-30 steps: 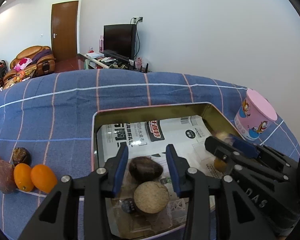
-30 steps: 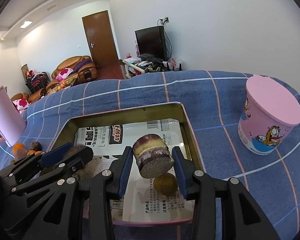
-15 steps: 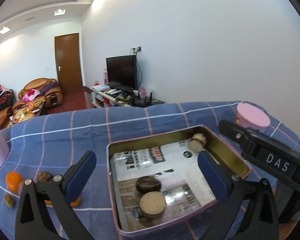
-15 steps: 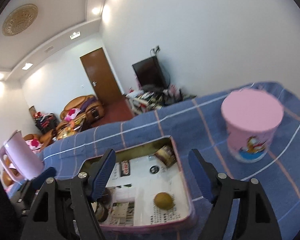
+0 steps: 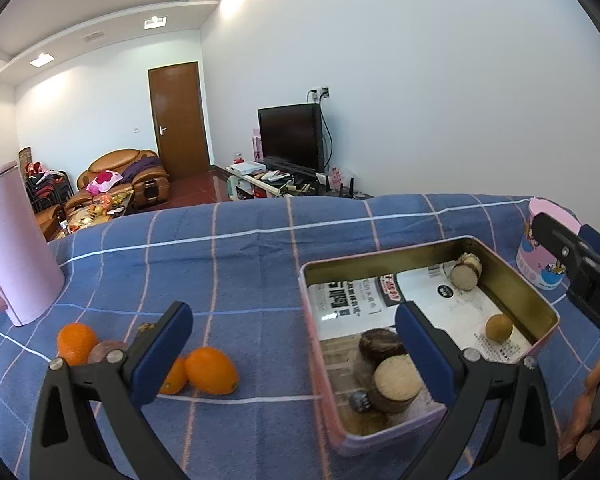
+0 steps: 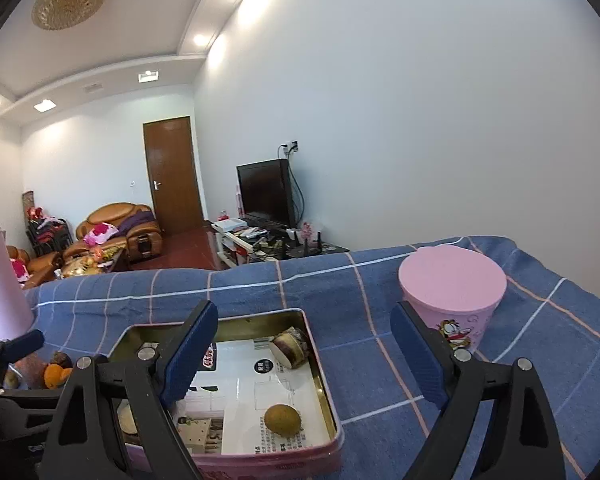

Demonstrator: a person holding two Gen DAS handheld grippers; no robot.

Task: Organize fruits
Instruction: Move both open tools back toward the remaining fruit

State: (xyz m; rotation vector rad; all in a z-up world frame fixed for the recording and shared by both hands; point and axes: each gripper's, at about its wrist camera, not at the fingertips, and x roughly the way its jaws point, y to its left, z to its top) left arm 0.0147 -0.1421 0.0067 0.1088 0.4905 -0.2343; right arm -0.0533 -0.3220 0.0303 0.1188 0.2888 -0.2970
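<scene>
A living room is shown, with white walls, a brown door (image 5: 179,120), tan armchairs (image 5: 124,178) and a dark television (image 5: 291,138) at 12 o'clock. The tabletop (image 5: 228,248) is covered by a blue checked cloth.

A pink jug (image 5: 14,244) is seen at 9 o'clock in the left wrist view, and a pink lidded tub (image 6: 452,294) with a cartoon cat at 2 o'clock in the right wrist view. One pink-sided tin (image 6: 324,384), gold inside and lined with printed paper, is placed centrally; the print is too small to be read.

Both hand-held grippers are held above the tabletop with nothing between the pads. The left hand-held gripper (image 5: 292,354) is spread wide; the jaws of the right hand-held gripper (image 6: 302,354) have just been opening. "DA" is readable on the right one's body.

Four fruits are counted in the tin: two cut pieces (image 5: 394,378) at 6 o'clock, one cut piece (image 6: 290,346) at its far wall, and one round brown fruit (image 6: 282,420). Three oranges (image 5: 212,370) and some dark fruits, not clearly countable, are left on the cloth at 8 o'clock.
</scene>
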